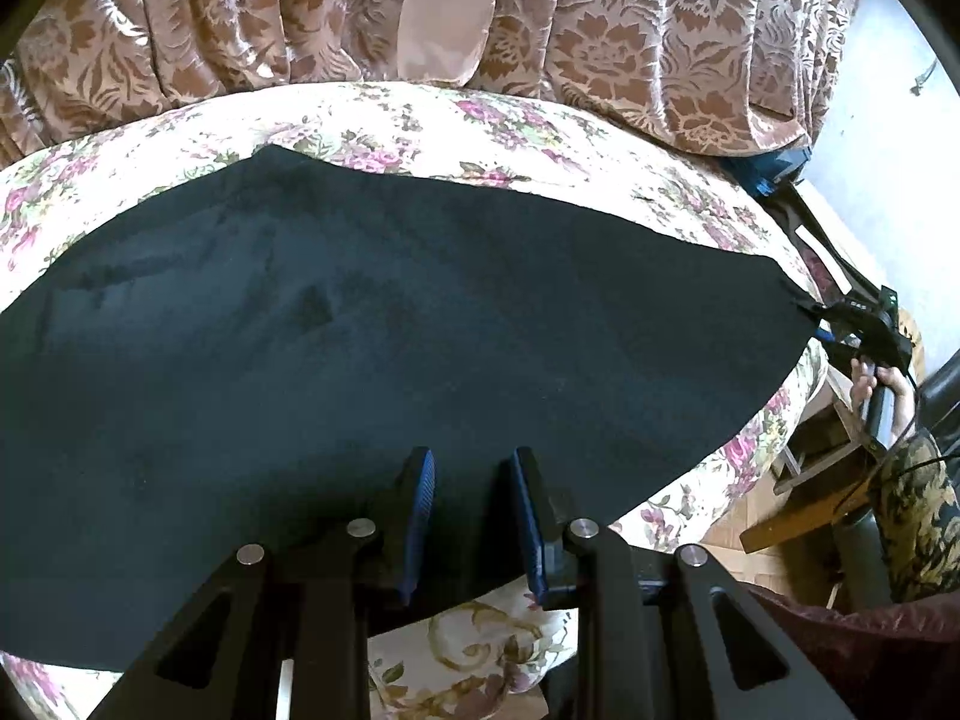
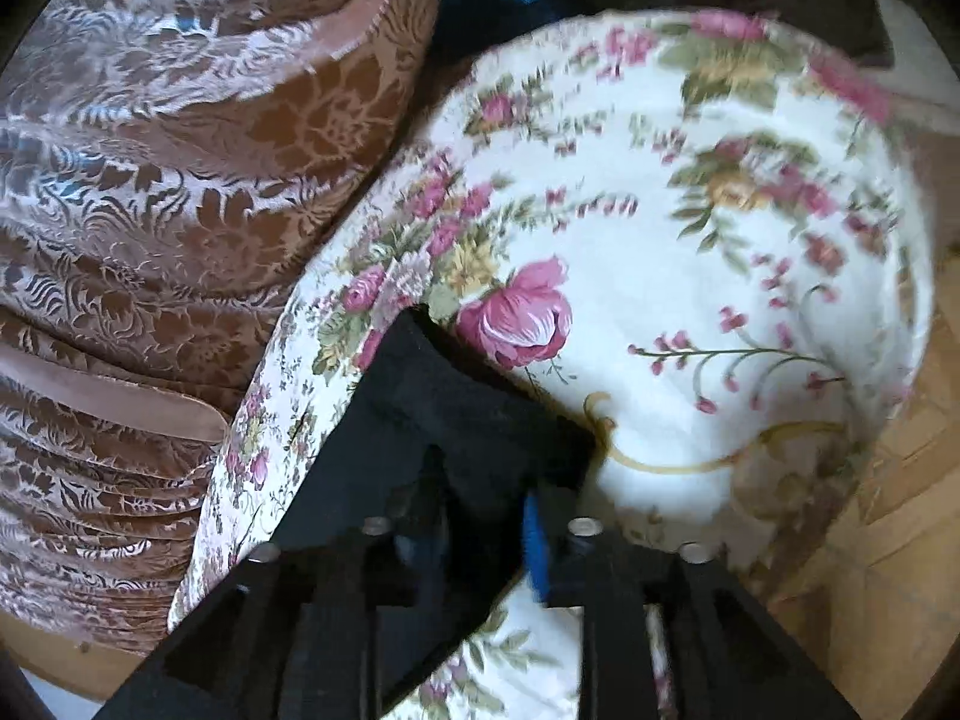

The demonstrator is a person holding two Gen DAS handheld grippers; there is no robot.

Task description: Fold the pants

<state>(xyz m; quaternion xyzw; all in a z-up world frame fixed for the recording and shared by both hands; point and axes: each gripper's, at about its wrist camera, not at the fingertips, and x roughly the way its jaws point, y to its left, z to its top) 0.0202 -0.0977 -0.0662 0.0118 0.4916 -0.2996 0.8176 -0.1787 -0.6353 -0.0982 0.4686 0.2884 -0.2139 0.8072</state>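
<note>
Black pants (image 1: 372, 330) lie spread flat across a floral-covered surface (image 1: 456, 120). My left gripper (image 1: 471, 465) sits over the near edge of the pants with its blue-padded fingers (image 1: 420, 504) apart and nothing between them. My right gripper (image 1: 840, 324) shows at the far right corner of the pants, pinching that corner. In the right wrist view the right gripper (image 2: 486, 516) is shut on a bunched end of the pants (image 2: 456, 408), lifted over the floral cover (image 2: 690, 276).
A brown patterned curtain (image 1: 660, 30) hangs behind the surface and also shows in the right wrist view (image 2: 180, 180). Wooden furniture (image 1: 804, 498) and a wooden floor (image 2: 888, 570) lie to the right. The person's hand (image 1: 882, 384) holds the right gripper.
</note>
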